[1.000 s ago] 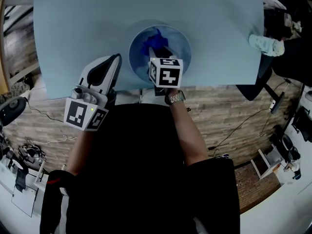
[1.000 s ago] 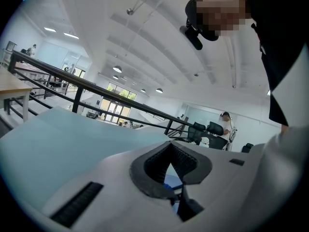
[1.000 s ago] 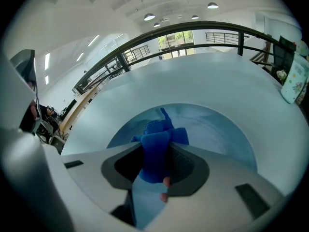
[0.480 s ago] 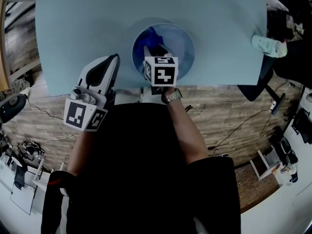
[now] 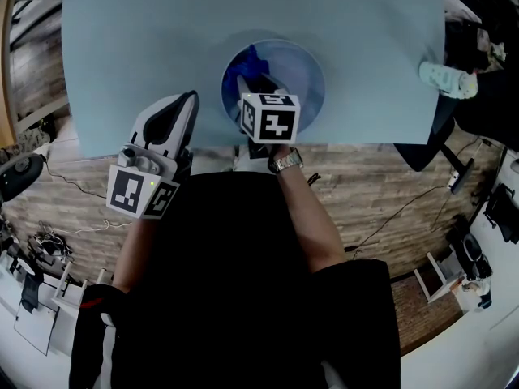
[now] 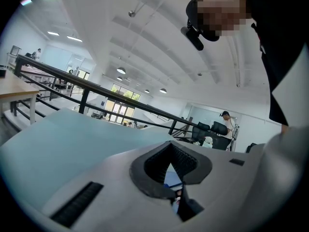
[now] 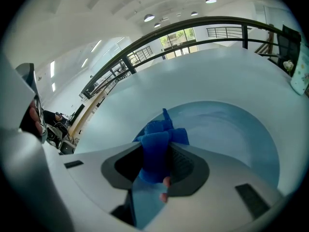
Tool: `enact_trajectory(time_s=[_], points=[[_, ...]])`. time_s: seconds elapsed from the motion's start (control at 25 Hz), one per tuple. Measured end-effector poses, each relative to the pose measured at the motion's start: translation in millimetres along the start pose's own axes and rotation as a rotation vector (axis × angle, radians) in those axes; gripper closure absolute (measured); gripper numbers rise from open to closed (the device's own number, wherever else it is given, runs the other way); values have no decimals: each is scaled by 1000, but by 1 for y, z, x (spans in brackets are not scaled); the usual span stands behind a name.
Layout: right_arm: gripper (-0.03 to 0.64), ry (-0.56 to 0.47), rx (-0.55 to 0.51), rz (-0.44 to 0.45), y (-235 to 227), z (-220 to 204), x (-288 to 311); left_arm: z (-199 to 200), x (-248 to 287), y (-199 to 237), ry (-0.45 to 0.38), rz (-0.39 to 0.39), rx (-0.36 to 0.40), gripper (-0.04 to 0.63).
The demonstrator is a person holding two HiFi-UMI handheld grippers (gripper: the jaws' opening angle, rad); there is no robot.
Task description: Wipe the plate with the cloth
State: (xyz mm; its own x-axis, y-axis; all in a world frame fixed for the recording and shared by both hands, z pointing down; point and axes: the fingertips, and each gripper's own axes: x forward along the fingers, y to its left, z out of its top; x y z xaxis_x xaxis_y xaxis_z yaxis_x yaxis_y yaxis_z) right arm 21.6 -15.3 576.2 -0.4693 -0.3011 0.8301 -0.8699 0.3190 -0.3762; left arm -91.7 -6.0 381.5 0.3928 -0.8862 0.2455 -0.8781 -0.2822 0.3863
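A pale blue plate (image 5: 296, 71) sits on the light blue table (image 5: 146, 47) close to its near edge. My right gripper (image 5: 259, 86) reaches over the plate's left half and is shut on a blue cloth (image 5: 246, 65). In the right gripper view the cloth (image 7: 157, 149) is bunched between the jaws and hangs down to the plate (image 7: 231, 129). My left gripper (image 5: 190, 100) rests at the table's near edge, left of the plate and apart from it. Its jaws meet with nothing between them in the left gripper view (image 6: 170, 151).
A pale shoe-like object (image 5: 444, 78) lies at the table's right edge. The table's near edge runs just under both grippers, with wood-pattern floor and cables (image 5: 389, 209) below it. A black railing (image 7: 145, 42) runs beyond the table's far side.
My right gripper has slid a little to the left across the plate, dragging the cloth onto the plate's left half. The left gripper has stayed where it was.
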Motion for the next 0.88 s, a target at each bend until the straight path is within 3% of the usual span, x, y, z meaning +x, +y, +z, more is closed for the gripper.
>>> enact_trajectory(time_s=[0.4, 0.88], points=[[502, -73, 25, 101, 11, 13, -18, -1, 16, -16, 10, -43, 8, 594], [502, -91, 81, 34, -29, 2, -46, -6, 54, -55, 37, -155, 28, 595]])
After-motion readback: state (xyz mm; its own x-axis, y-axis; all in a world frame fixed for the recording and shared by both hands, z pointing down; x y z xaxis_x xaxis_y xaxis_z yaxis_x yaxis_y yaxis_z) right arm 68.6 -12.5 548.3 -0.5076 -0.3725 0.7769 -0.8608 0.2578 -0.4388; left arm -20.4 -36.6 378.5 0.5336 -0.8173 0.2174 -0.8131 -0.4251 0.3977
